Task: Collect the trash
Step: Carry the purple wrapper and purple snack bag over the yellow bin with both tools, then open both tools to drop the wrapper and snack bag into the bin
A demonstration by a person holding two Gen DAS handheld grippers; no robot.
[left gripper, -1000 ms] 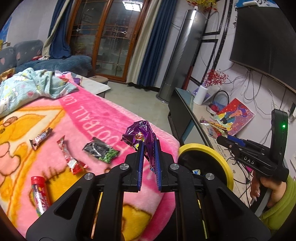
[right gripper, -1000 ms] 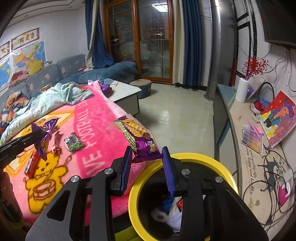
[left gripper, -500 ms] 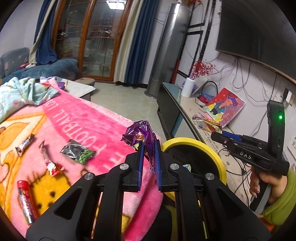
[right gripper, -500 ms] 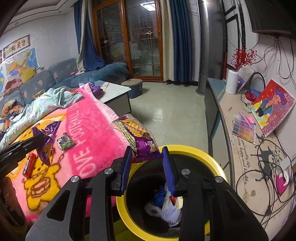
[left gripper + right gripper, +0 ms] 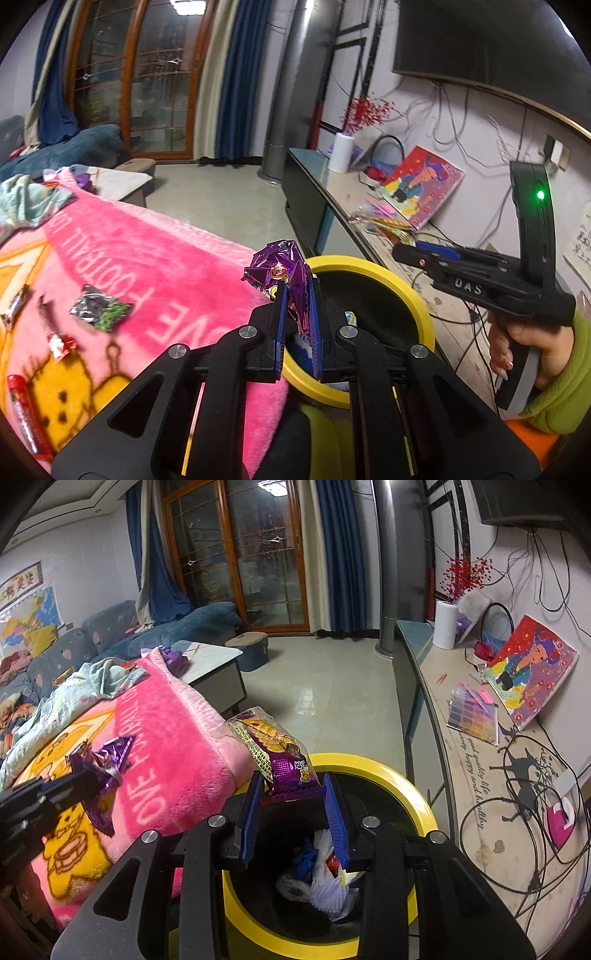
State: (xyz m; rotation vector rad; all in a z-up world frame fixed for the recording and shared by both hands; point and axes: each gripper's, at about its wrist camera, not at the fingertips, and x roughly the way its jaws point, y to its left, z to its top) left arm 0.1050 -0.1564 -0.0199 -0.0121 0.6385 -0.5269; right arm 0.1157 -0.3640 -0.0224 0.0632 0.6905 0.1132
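You're at the drop: left gripper [image 5: 297, 295] pinches a crumpled purple foil wrapper [image 5: 279, 269], right gripper [image 5: 291, 794] clamps a purple snack packet [image 5: 277, 757]; centre each above the yellow-rimmed bin [image 5: 388, 775], then release.

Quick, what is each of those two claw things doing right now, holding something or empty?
Left gripper: closed on a crumpled purple wrapper.
Right gripper: closed on a purple and yellow snack packet, above the yellow-rimmed bin.

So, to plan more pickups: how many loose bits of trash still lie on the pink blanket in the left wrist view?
4: green-and-black crumpled packet mid-blanket, red-and-white wrapper beside it, brown bar wrapper at the left edge, red tube nearest the camera. More may be hidden.
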